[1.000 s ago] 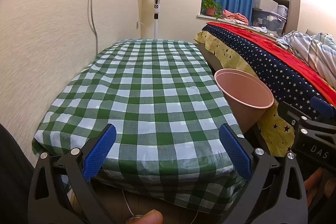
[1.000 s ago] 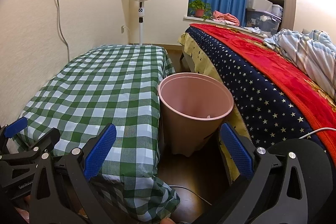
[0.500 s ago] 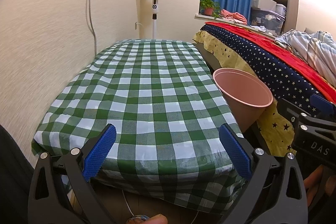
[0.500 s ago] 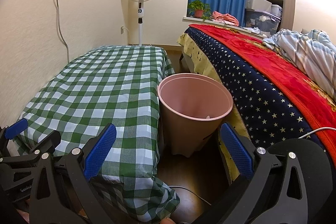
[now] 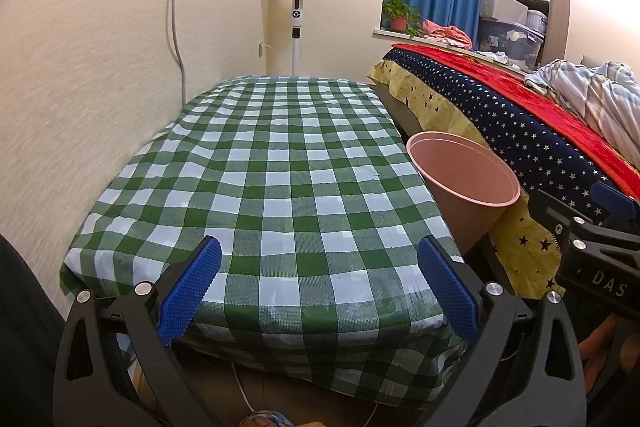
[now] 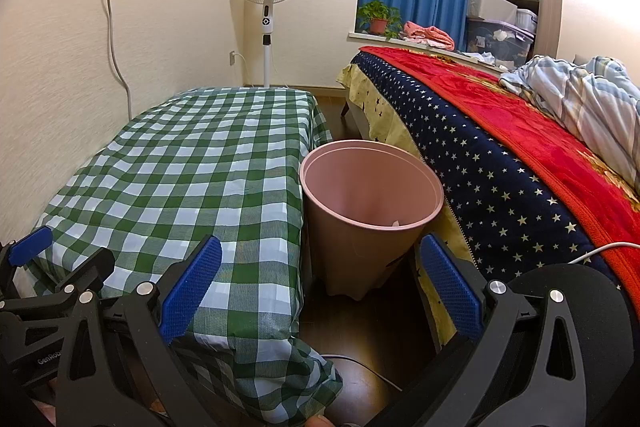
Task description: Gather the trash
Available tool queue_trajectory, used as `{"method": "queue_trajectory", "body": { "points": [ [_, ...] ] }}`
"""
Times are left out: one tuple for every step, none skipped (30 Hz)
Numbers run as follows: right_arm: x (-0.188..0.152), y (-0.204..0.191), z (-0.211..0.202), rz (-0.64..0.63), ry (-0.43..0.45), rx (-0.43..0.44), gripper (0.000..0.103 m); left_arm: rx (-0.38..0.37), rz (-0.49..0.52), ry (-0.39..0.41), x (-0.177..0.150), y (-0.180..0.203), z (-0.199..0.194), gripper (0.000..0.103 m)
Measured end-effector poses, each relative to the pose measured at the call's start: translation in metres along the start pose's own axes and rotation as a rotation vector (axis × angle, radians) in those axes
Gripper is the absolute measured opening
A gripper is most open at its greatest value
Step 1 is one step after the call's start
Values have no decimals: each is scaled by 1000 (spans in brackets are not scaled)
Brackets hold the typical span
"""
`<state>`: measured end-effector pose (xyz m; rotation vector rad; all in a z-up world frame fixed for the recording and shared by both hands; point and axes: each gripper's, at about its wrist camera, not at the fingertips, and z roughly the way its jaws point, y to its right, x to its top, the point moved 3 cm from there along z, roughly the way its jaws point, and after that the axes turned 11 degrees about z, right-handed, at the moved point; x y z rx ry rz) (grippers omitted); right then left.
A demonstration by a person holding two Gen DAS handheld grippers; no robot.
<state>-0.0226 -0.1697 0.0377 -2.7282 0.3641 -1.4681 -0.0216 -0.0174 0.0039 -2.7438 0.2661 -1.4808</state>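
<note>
Bin (image 6: 370, 215) floor — right-wrist view only

Both grippers are held low and level, side by side, pointing the same way. The left gripper (image 5: 318, 291) has its jaws spread wide, blue pads (image 5: 188, 291) facing each other with nothing between them. The right gripper (image 6: 320, 291) is spread just as wide and holds nothing either. A bit of hand (image 5: 600, 341) shows under the right gripper.
</note>
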Motion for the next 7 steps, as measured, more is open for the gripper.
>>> {"method": "queue_trajectory", "body": {
  "points": [
    [0,0,0,-1,0,0,98,5,2,0,0,1,0,95],
    [0,0,0,-1,1,0,98,3,1,0,0,-1,1,95],
    [0,0,0,-1,1,0,98,1,1,0,1,-2,1,95],
    [0,0,0,-1,0,0,98,2,2,0,0,-1,2,95],
    [0,0,0,-1,0,0,98,2,1,-1,1,-2,1,95],
    [0,0,0,-1,0,0,98,2,0,-2,1,-2,1,95],
    [0,0,0,0,0,0,98,2,0,-3,1,-2,2,95]
  ]
}}
